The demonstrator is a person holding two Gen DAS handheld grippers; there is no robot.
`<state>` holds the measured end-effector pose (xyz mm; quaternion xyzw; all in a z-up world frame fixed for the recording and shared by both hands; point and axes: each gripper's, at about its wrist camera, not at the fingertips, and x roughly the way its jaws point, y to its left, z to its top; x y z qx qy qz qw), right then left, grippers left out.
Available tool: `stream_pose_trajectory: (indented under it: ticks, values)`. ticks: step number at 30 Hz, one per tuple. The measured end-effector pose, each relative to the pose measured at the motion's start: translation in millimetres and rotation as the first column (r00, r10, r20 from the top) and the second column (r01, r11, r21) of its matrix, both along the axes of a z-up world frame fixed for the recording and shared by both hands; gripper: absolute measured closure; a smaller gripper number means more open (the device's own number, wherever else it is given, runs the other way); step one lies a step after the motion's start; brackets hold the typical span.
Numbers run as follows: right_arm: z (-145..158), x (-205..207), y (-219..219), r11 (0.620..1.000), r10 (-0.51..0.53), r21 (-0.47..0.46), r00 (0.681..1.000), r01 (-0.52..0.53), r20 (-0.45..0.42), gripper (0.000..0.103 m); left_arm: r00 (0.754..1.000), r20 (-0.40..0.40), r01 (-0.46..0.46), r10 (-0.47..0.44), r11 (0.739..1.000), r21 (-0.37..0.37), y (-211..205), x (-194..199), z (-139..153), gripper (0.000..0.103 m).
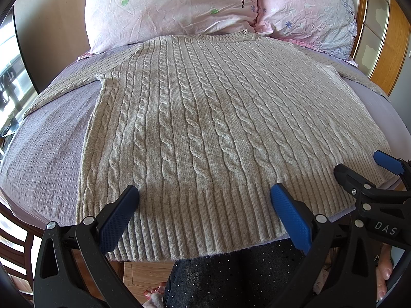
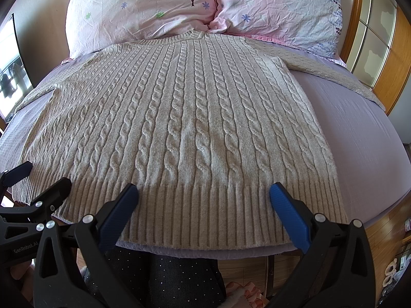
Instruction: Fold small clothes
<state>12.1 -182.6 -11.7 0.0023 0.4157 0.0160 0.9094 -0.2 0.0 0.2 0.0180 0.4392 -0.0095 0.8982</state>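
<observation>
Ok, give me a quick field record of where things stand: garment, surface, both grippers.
garment: grey cable-knit sweater, spread flat, unfolded, sleeves out sideways
surface: bed with purple sheet
behind collar: two pink pillows
left gripper: jaws open, over the ribbed hem, holding nothing
right gripper: jaws open, over the hem, holding nothing

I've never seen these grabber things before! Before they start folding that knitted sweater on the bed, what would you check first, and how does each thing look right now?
1. Sweater spread flat, no fold begun: ok.
2. Sleeves laid out to both sides: ok, though their ends are cut off from view.
3. Left tool open over the ribbed hem: ok.
4. Right tool open over the hem: ok.
5. Either tool touching the knit: cannot tell.
6. Pillows off the sweater: not ok, the collar lies against them.
</observation>
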Motion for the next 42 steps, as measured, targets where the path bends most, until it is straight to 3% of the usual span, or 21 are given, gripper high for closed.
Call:
stream_pose_trajectory:
  ticks: [11, 14, 16, 20, 22, 24, 26, 27, 31, 34, 40, 42]
  values:
    - [5, 0, 5, 1.000, 0.004, 0.001, 1.000, -0.004, 0.010, 0.002, 1.000, 0.001, 0.001, -0.001, 1.000, 0.001, 0, 0, 0, 0.001]
    - [6, -1, -1, 0.996, 0.082, 0.015, 0.995, -0.083, 0.061, 0.002, 1.000, 0.010, 0.004, -0.004, 1.000, 0.003, 0, -1, 0, 0.001]
    - [11, 0, -24, 0.988, 0.104, 0.109, 0.991, -0.112, 0.080, 0.002, 1.000, 0.029, 0.006, -0.006, 1.000, 0.004, 1, -5, 0, 0.001]
    - [44, 17, -124, 0.947, -0.090, 0.321, 0.983, 0.035, 0.158, 0.002, 0.997, 0.073, 0.013, -0.013, 1.000, 0.005, 1, -8, 1, 0.001]
    - [57, 37, -188, 0.910, -0.237, 0.383, 0.957, 0.159, 0.166, 0.003, 0.996, 0.087, 0.020, -0.020, 1.000, 0.001, 0, -9, 3, 0.001]
    - [62, 60, -244, 0.873, -0.356, 0.404, 0.924, 0.274, 0.140, 0.012, 0.995, 0.098, 0.030, -0.028, 0.999, -0.012, 2, -6, 4, 0.001]
    - [59, 88, -303, 0.814, -0.466, 0.430, 0.881, 0.391, 0.080, 0.030, 0.991, 0.128, 0.038, -0.031, 0.998, -0.053, 7, -1, 10, 0.001]
    - [55, 99, -327, 0.779, -0.509, 0.449, 0.860, 0.437, 0.046, 0.035, 0.989, 0.143, 0.038, -0.028, 0.997, -0.063, 8, 1, 12, 0.001]
    - [25, 138, -419, 0.573, -0.649, 0.568, 0.750, 0.591, -0.125, 0.063, 0.953, 0.303, 0.008, 0.021, 0.995, -0.095, 19, 5, 35, 0.001]
    - [10, 153, -455, 0.480, -0.704, 0.597, 0.688, 0.643, -0.174, 0.065, 0.930, 0.361, -0.031, 0.062, 0.995, -0.092, 27, 10, 43, 0.001]
    - [3, 180, -484, 0.427, -0.753, 0.640, 0.643, 0.640, -0.141, 0.068, 0.926, 0.357, -0.084, 0.123, 0.989, -0.125, 55, 24, 46, 0.001]
    - [-2, 183, -492, 0.411, -0.752, 0.644, 0.640, 0.645, -0.160, 0.093, 0.918, 0.366, -0.106, 0.151, 0.984, -0.140, 66, 23, 48, 0.001]
